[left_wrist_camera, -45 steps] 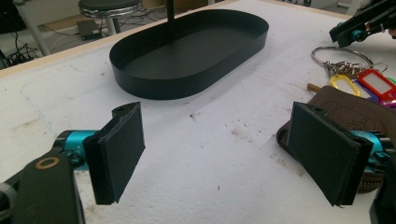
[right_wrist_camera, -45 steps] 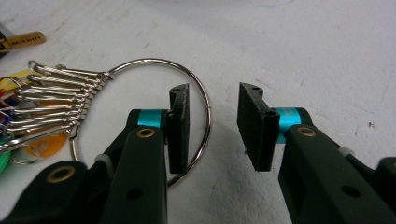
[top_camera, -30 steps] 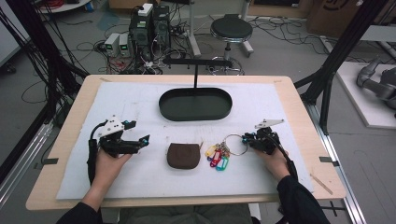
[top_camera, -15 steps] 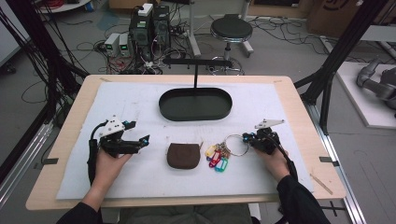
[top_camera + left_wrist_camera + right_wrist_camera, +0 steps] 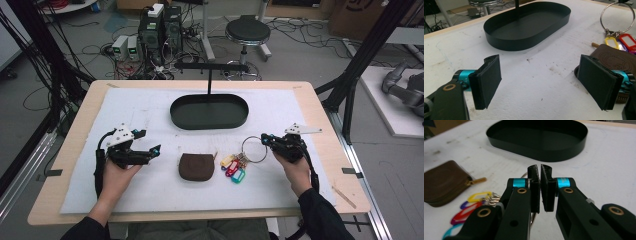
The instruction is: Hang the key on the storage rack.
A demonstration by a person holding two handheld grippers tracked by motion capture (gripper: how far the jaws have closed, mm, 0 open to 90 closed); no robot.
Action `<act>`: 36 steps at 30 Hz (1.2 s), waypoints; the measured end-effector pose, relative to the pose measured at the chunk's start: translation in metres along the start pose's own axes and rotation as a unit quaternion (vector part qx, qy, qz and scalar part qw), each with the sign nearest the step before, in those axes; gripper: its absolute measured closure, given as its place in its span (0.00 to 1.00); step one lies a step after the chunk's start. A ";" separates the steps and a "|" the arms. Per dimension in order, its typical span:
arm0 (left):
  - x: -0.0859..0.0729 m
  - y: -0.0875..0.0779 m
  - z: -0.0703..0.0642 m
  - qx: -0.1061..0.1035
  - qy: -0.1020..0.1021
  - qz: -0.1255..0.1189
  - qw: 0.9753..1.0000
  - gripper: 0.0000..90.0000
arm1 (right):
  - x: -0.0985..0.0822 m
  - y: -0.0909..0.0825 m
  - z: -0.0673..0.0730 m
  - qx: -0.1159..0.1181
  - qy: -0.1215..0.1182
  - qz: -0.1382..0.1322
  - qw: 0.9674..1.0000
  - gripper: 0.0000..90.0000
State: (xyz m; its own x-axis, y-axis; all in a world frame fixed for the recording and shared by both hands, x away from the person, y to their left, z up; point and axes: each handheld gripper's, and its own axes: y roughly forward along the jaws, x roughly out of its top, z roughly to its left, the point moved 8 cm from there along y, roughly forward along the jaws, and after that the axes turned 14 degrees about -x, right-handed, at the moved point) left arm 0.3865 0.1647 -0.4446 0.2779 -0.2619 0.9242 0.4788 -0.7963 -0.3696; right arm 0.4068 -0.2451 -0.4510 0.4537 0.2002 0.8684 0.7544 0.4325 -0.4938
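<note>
the right gripper [image 5: 266,139] has just closed its jaws on the large steel key ring [image 5: 254,149]; a second ago they stood apart beside it. the wire runs between the pads [image 5: 535,185], so the bunch looks ready to lift. it lies on the white tabletop [image 5: 150,107], right of the brown zipped leather pouch [image 5: 196,166], long axis slanting from ring down-left to the coloured plastic key tags [image 5: 232,167]. the left gripper [image 5: 150,151] hovers with jaws spread wide, empty.
</note>
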 end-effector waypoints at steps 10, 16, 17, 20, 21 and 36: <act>0.000 0.000 -0.001 -0.002 0.000 -0.001 1.000 0.21 | 0.000 -0.002 0.016 0.035 0.017 0.010 0.999 0.97; 0.000 0.000 -0.002 -0.004 0.001 0.000 1.000 0.21 | -0.006 -0.003 0.018 0.049 0.027 0.037 0.998 0.96; 0.000 0.001 -0.002 -0.004 0.001 0.001 1.000 0.21 | -0.007 -0.003 0.018 0.051 0.027 0.041 0.998 0.96; 0.000 0.001 -0.002 -0.007 0.003 0.003 1.000 0.21 | -0.007 -0.003 0.020 0.054 0.024 0.043 0.997 0.96; -0.001 0.001 -0.003 -0.007 0.002 0.003 1.000 0.21 | -0.007 -0.003 0.020 0.054 0.024 0.043 0.997 0.96; 0.000 0.003 -0.004 -0.011 0.005 0.004 1.000 0.21 | 0.013 -0.010 0.029 0.075 0.006 0.019 0.997 0.97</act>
State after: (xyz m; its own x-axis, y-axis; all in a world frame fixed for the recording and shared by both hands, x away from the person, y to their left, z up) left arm 0.3846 0.1601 -0.4454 0.2740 -0.2730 0.9222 0.4591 -0.8054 -0.3749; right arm 0.3911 -0.2214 -0.4337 0.4864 0.2091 0.8483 0.6578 0.5514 -0.5131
